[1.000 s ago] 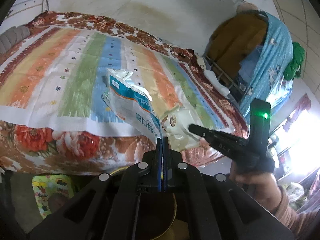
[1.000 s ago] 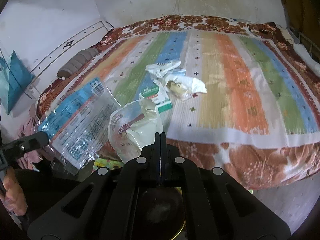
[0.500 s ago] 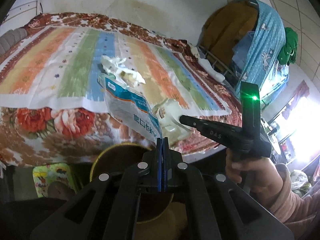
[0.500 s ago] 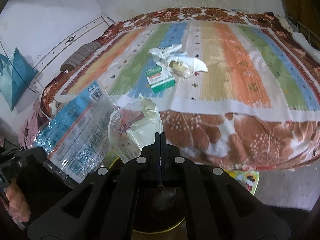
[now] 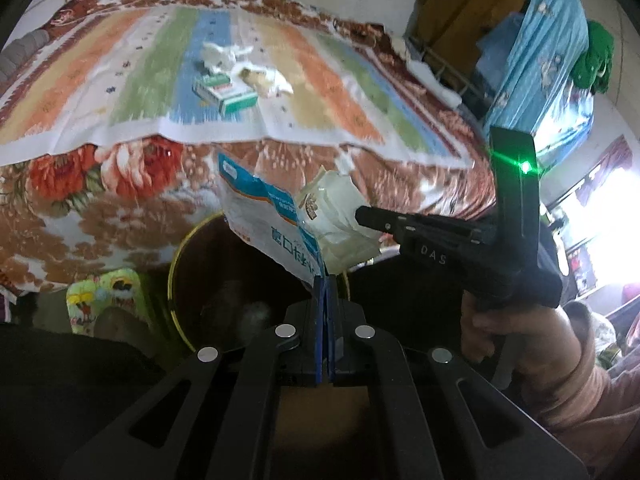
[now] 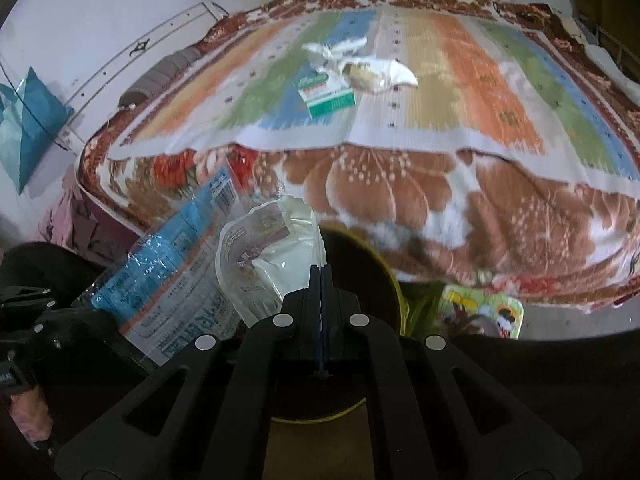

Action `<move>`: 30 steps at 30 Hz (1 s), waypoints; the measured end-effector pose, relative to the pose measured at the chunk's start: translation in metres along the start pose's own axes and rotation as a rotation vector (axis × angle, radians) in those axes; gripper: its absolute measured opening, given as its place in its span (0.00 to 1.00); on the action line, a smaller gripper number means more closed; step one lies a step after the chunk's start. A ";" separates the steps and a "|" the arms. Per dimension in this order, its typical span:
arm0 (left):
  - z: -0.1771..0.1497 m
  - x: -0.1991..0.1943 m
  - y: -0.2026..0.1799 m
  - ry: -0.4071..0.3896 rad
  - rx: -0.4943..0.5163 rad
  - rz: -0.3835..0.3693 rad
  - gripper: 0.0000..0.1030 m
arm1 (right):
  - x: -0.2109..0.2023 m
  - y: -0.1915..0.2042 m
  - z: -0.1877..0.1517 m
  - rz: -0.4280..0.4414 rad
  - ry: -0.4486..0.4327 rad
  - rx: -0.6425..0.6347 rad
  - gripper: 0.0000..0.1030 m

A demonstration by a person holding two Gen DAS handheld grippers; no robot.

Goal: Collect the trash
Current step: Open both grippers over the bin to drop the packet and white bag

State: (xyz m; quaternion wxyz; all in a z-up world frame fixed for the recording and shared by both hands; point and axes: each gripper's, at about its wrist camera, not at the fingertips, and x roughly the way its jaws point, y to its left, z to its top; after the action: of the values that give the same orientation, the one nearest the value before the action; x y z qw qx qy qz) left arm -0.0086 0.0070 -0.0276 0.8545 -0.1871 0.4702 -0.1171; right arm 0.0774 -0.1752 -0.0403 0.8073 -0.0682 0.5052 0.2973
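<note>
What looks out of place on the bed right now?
Litter on the striped mat: a green and white box lying flat, with crumpled white wrappers just behind it. Nothing looks spilled. Both grippers already hold packets above the bin.

A box [image 6: 326,96] and wrappers [image 6: 376,70] lie mid-bed [image 6: 480,92]. A bin [image 5: 188,248] stands on the floor before the bed, with a bag [image 5: 266,224] and pouch [image 5: 340,216] above it, bag left of pouch.
</note>
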 end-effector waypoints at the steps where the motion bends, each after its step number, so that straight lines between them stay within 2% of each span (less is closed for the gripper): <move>1: -0.003 0.002 -0.001 0.010 0.000 0.013 0.00 | 0.001 -0.001 -0.002 -0.004 0.005 0.003 0.00; 12: -0.020 0.035 0.001 0.116 -0.039 0.128 0.00 | 0.023 0.002 -0.030 -0.057 0.111 0.020 0.00; 18: -0.021 0.049 0.008 0.152 -0.095 0.126 0.00 | 0.034 -0.002 -0.032 -0.085 0.150 0.044 0.00; 24: -0.021 0.058 0.008 0.184 -0.111 0.115 0.00 | 0.040 -0.004 -0.032 -0.062 0.183 0.075 0.01; 25: -0.020 0.059 0.011 0.188 -0.129 0.105 0.03 | 0.040 -0.005 -0.032 -0.055 0.190 0.084 0.03; 27: -0.019 0.057 0.018 0.175 -0.168 0.108 0.08 | 0.040 -0.008 -0.031 -0.055 0.194 0.106 0.30; 28: -0.018 0.056 0.020 0.166 -0.179 0.109 0.12 | 0.039 -0.008 -0.031 -0.054 0.188 0.109 0.34; 30: -0.019 0.055 0.018 0.154 -0.173 0.122 0.19 | 0.039 -0.008 -0.030 -0.048 0.184 0.109 0.35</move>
State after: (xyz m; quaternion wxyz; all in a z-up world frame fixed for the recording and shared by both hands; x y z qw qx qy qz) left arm 0.0052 -0.0010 -0.0864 0.8020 -0.2214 0.5535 -0.0379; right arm 0.0703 -0.1781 -0.0895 0.7668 -0.0636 0.5909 0.2423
